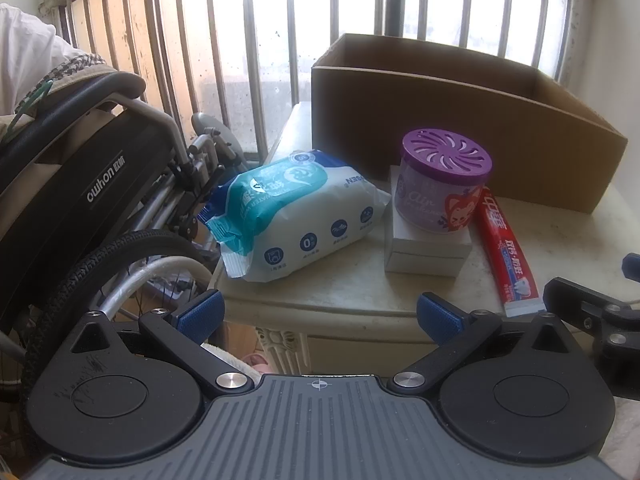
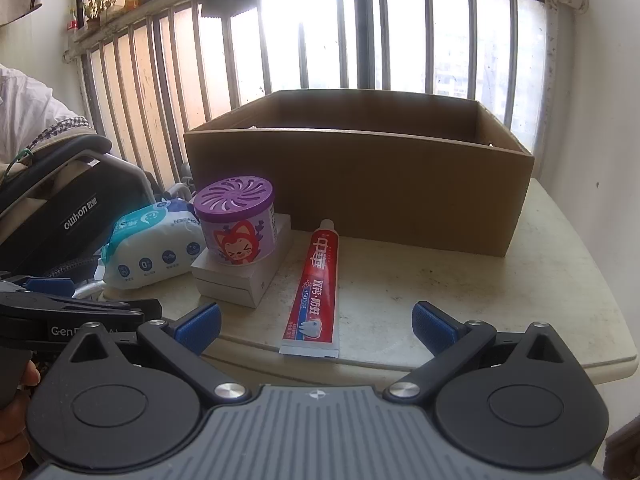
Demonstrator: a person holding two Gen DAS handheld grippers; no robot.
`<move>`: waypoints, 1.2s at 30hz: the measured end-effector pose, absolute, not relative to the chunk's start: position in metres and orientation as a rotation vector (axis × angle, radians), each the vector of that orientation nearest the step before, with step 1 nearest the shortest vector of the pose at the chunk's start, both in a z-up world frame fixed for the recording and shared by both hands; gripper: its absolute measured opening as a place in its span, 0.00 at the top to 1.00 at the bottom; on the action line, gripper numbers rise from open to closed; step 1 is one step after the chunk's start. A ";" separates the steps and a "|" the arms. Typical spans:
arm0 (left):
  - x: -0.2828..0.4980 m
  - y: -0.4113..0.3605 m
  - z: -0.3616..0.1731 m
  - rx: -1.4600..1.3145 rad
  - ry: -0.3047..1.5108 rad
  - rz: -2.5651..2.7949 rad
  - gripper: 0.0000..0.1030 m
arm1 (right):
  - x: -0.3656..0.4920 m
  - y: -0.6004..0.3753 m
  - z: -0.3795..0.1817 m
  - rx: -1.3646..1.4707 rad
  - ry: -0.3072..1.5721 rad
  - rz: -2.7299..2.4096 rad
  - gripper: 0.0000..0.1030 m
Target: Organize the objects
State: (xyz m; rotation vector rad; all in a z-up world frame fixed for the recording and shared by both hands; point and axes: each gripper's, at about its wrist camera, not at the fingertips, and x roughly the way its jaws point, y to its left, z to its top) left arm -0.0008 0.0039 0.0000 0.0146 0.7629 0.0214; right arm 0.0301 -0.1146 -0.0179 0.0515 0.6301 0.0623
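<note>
Cream worktop [image 2: 460, 292] before a barred window [image 2: 320, 40]: cardboard box [image 2: 360, 188] behind toothpaste [image 2: 318, 284]; left hand-held gripper [image 1: 320, 316] and right hand-held gripper [image 2: 316, 324] spread, empty.

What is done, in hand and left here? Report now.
Done: nothing visibly; no item shows inside the cardboard box. In hand: nothing; left gripper and right gripper are open. Left: wet wipes pack, air freshener on its white box, and toothpaste tube, all on the table.
</note>
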 end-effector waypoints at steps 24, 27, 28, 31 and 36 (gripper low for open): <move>0.000 0.002 0.001 0.023 0.767 0.029 0.00 | 0.034 -0.121 -0.022 0.085 0.668 0.057 0.00; 0.000 0.002 0.001 0.024 0.768 0.028 0.00 | 0.033 -0.122 -0.022 0.088 0.669 0.056 0.00; -0.001 0.002 0.001 0.024 0.768 0.028 0.00 | 0.033 -0.122 -0.022 0.088 0.669 0.056 0.00; -0.001 0.002 0.001 0.024 0.768 0.028 0.00 | 0.033 -0.122 -0.022 0.088 0.669 0.056 0.00; -0.001 0.001 0.001 0.023 0.769 0.030 0.00 | 0.033 -0.122 -0.023 0.087 0.669 0.056 0.00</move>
